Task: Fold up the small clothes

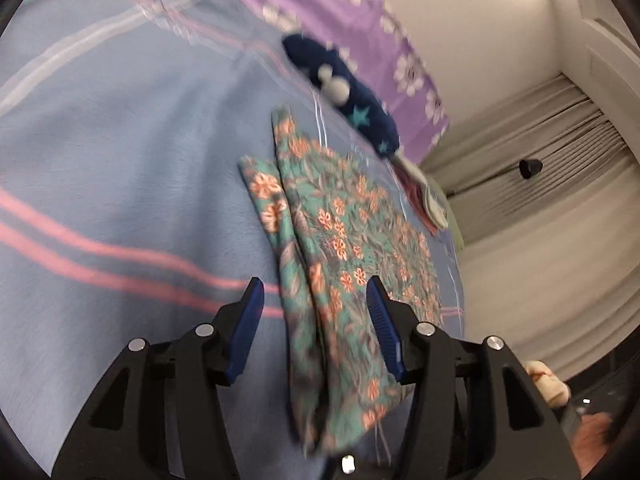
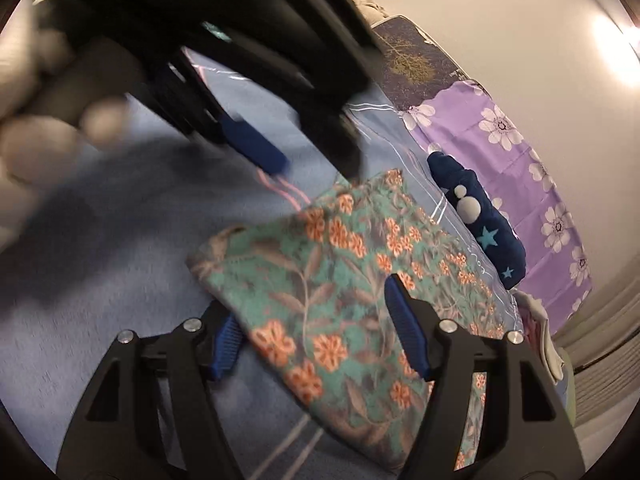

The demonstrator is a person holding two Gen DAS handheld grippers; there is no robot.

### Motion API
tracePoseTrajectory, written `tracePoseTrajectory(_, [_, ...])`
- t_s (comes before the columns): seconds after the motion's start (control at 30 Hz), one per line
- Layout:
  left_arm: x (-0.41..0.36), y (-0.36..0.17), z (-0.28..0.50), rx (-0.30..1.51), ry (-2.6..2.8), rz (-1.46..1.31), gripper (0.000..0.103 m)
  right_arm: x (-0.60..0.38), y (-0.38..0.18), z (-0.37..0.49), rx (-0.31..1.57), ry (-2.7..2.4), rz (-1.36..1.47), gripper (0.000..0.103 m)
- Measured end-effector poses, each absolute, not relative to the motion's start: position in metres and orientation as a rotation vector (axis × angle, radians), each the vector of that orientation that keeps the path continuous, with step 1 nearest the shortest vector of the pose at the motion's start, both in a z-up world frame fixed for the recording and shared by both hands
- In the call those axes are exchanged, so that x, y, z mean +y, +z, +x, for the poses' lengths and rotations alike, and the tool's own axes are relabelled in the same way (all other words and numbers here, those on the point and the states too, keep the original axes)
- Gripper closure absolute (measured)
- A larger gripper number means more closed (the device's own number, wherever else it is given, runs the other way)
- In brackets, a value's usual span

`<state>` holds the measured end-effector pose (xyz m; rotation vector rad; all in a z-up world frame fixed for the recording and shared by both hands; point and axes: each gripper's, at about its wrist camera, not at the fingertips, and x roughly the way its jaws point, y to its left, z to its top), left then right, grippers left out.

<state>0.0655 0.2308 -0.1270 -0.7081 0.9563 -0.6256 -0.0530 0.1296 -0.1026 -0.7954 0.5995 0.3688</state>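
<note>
A teal cloth with orange flowers [image 1: 352, 216] lies folded on the blue striped bed sheet [image 1: 100, 168]. In the left wrist view a thick folded edge of it runs between the blue pads of my left gripper [image 1: 314, 292], which stands open without pressing it. In the right wrist view the same floral cloth [image 2: 320, 280] lies across my right gripper [image 2: 310, 308]. It covers the tip of the left finger, while the right finger [image 2: 400, 312] shows above the cloth, jaws wide and open. My left gripper [image 2: 316, 168] appears blurred above the cloth's far corner, held by a hand [image 2: 36, 144].
A navy garment with stars [image 2: 480, 220] lies beyond the cloth, against a purple flowered pillow [image 2: 532, 168]. A small pile of other clothes [image 1: 428, 196] sits at the bed's edge. Grey curtains [image 1: 540, 184] and a white wall stand behind.
</note>
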Motion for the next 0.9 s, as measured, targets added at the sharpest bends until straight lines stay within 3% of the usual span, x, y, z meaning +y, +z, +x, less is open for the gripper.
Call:
tracePoseTrajectory(0.2, [0.192,-0.123,0.11,1.036,-0.667,-0.568,0.041,0.124,-0.105,-0.055,0.583,0.373,-0.798,0.037])
tracePoseTrajectory(0.33, [0.185,-0.128,0.142,1.068,-0.683,-0.632,0.042,0.134,-0.108,-0.043,0.579,0.381,-0.791,0.047])
tracePoseTrajectory(0.4, [0.183,-0.13,0.155,1.083,-0.667,-0.641,0.05,0.136,-0.108,-0.03,0.607,0.394,-0.763,0.055])
tracePoseTrajectory(0.47, [0.182,-0.132,0.162,1.109,-0.628,-0.64,0.08,0.132,-0.103,-0.02,0.643,0.402,-0.708,0.081])
tracePoseTrajectory(0.5, [0.182,-0.135,0.167,1.128,-0.602,-0.652,0.087,0.128,-0.099,-0.018,0.649,0.402,-0.677,0.084])
tracePoseTrajectory(0.57, [0.183,-0.136,0.17,1.13,-0.59,-0.676,0.09,0.115,-0.088,-0.018,0.641,0.411,-0.601,0.091])
tracePoseTrajectory(0.9, [0.143,-0.086,0.166,1.022,-0.616,-0.605,0.091,0.046,-0.043,-0.011,0.628,0.384,-0.334,0.091])
